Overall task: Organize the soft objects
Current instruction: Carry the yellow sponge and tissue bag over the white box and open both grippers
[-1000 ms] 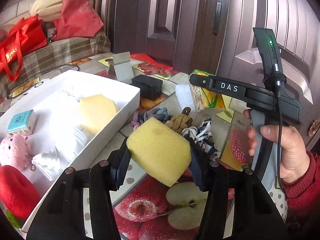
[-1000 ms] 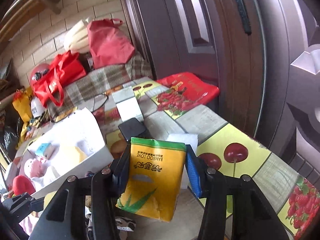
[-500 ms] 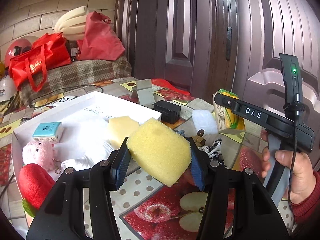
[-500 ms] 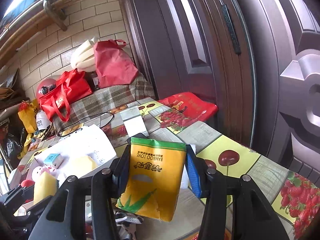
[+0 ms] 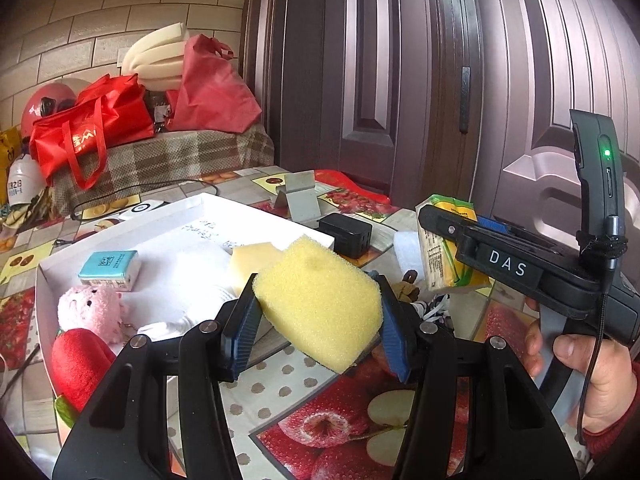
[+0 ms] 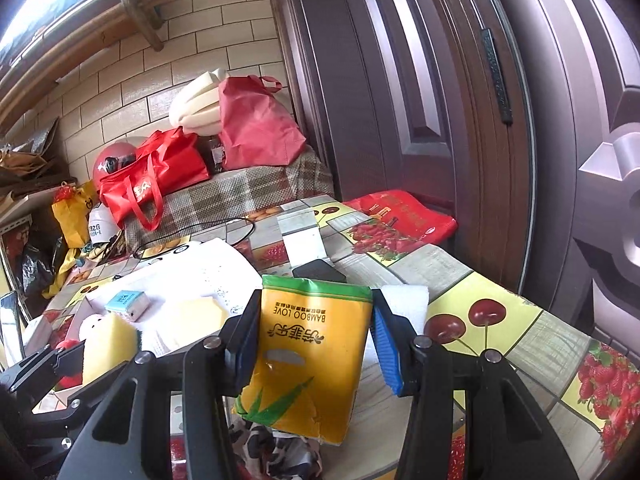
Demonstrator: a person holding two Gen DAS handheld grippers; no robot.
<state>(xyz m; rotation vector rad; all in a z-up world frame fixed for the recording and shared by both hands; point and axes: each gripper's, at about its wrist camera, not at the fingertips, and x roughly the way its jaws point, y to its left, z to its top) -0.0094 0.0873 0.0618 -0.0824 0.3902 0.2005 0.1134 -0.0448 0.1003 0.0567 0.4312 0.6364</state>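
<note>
A yellow sponge (image 5: 318, 304) is pinched between the blue pads of the left gripper (image 5: 316, 328) and held tilted above the fruit-patterned tablecloth (image 5: 320, 432), just beside the near right corner of the white tray (image 5: 44, 280). A yellow tissue pack (image 6: 312, 356) printed BAMBOO LOVE is clamped upright between the pads of the right gripper (image 6: 314, 340), above a patterned cloth heap (image 6: 276, 452).

Two yellow sponges are counted: the held one and a paler one (image 5: 252, 258) lying in the tray. Also in the tray are seen one pink plush toy (image 5: 90, 312), one red plush (image 5: 76, 364) and one small blue tissue packet (image 5: 110, 270).

Farther off, a black box (image 5: 346, 234) and a grey stand (image 5: 300, 200) are set beyond the tray, and two red bags (image 5: 88, 136) are piled on a plaid-covered surface (image 5: 160, 164) against the wall.
</note>
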